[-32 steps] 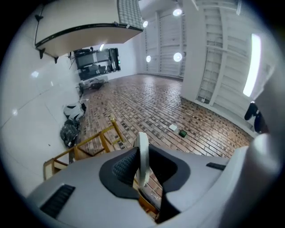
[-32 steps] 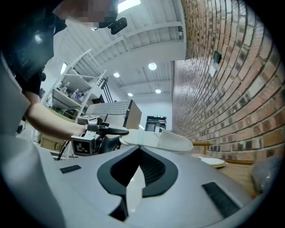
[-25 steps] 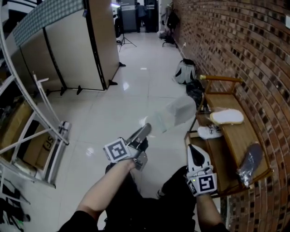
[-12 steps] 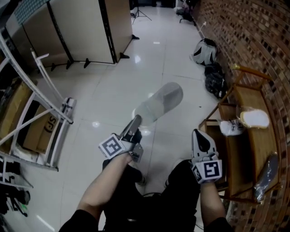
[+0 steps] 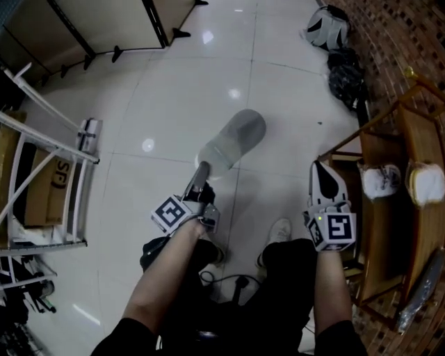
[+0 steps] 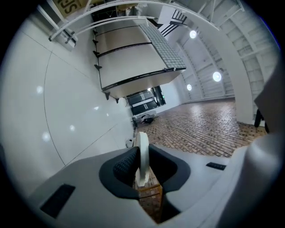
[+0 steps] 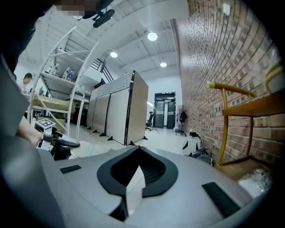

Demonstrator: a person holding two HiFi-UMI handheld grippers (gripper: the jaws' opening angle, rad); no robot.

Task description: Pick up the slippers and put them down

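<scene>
**While 1 slipper (image 5: 233, 138) is clamped in the left gripper (image 5: 200, 174), the right gripper (image 5: 323, 174) is shut on nothing**

Seen from the head view, the grey-white slipper is held out over the white tiled floor (image 5: 174, 104), with its free end pointed far and slightly right. In the left gripper view the slipper (image 6: 142, 153) is seen edge-on between the black pads of the left gripper (image 6: 141, 165). The pads are pressed on both faces and the jaws are set only narrowly apart. The right gripper (image 7: 133, 178) is shown with its jaws closed together to a point and nothing between them. It is held near the left edge of a wooden rack (image 5: 379, 149) at right. 1 pale slipper (image 5: 425, 182) is laid on the rack, with a white wrapped item (image 5: 381, 182) just left of it. Metal shelving (image 5: 42, 132) is seen at left, and 2 bags (image 5: 330, 17) at far right on the floor.
</scene>
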